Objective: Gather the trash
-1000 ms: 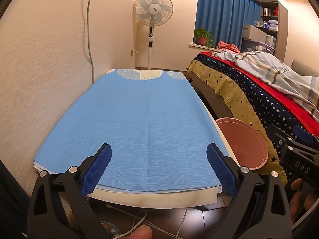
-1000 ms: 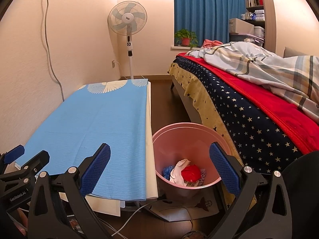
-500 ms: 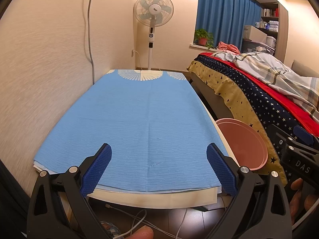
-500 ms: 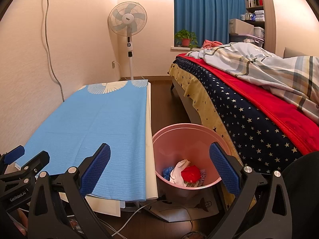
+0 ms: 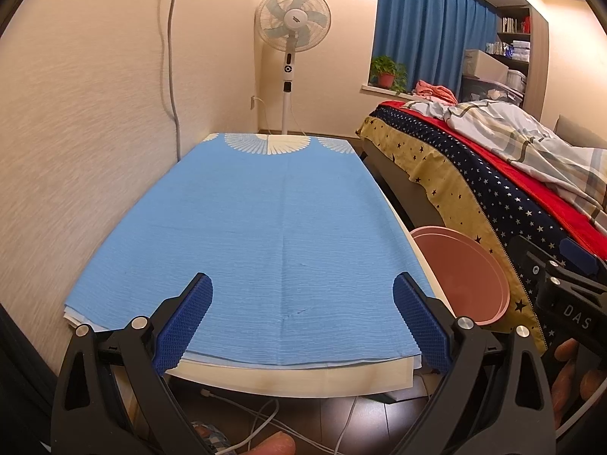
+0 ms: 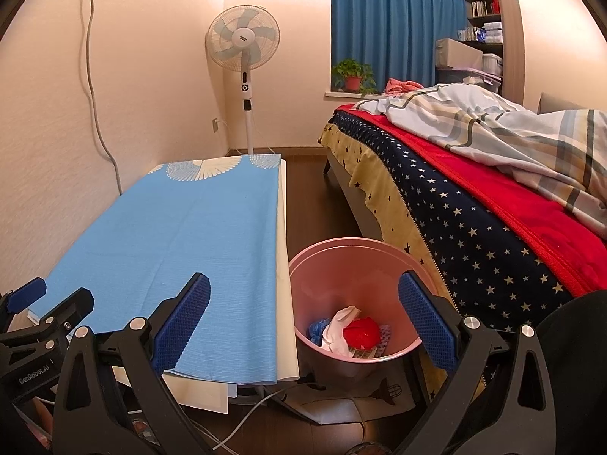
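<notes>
Left gripper: jaws spread, empty, over blue cloth-covered table.
Right gripper: jaws spread, empty.
Round pink plastic bin: 12 o'clock of right gripper, holding crumpled trash.

A low table stands along the wall, its cream top covered almost wholly by a light-blue cloth with white fan motifs at the far end; a strip of cream shows along the near and right edges. The dark wooden floor runs between table and bed. On it, just beside the table's right edge, stands a pink bin holding crumpled scraps of red, white and blue. White cables trail over the floor under the table's near end, and a pedestal fan stands beyond its far end.
</notes>
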